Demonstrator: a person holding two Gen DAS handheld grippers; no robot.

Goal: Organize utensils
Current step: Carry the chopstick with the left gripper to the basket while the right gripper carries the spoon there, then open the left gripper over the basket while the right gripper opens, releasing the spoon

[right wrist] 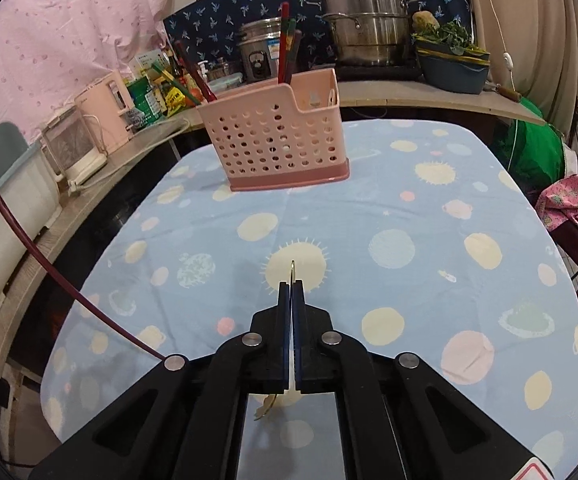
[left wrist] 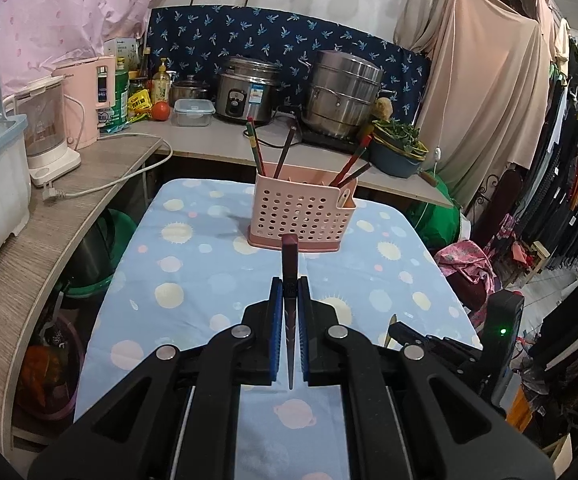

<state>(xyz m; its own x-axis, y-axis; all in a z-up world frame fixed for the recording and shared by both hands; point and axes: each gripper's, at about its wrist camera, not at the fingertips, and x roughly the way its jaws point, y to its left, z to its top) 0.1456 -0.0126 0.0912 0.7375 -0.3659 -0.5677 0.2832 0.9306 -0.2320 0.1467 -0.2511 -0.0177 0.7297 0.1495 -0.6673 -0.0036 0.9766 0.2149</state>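
A pink perforated utensil holder (left wrist: pixel 303 213) stands at the far middle of the table (left wrist: pixel 193 280), with several chopsticks (left wrist: pixel 258 152) leaning in it. It also shows in the right wrist view (right wrist: pixel 279 138). My left gripper (left wrist: pixel 290 286) is shut on a dark red chopstick (left wrist: pixel 290 264), held above the table just short of the holder. That chopstick also shows at the left in the right wrist view (right wrist: pixel 41 264). My right gripper (right wrist: pixel 291 290) is shut on a thin gold-coloured utensil (right wrist: pixel 292 270), seen edge-on, above the table's middle.
The table has a blue cloth with planet prints (right wrist: pixel 409 220). A curved counter (left wrist: pixel 49 216) runs left and behind, with a kettle (left wrist: pixel 47 128), a rice cooker (left wrist: pixel 247 90), a steel steamer pot (left wrist: pixel 345 92) and a bowl of greens (left wrist: pixel 399 148). Clothes (left wrist: pixel 569 180) hang at the right.
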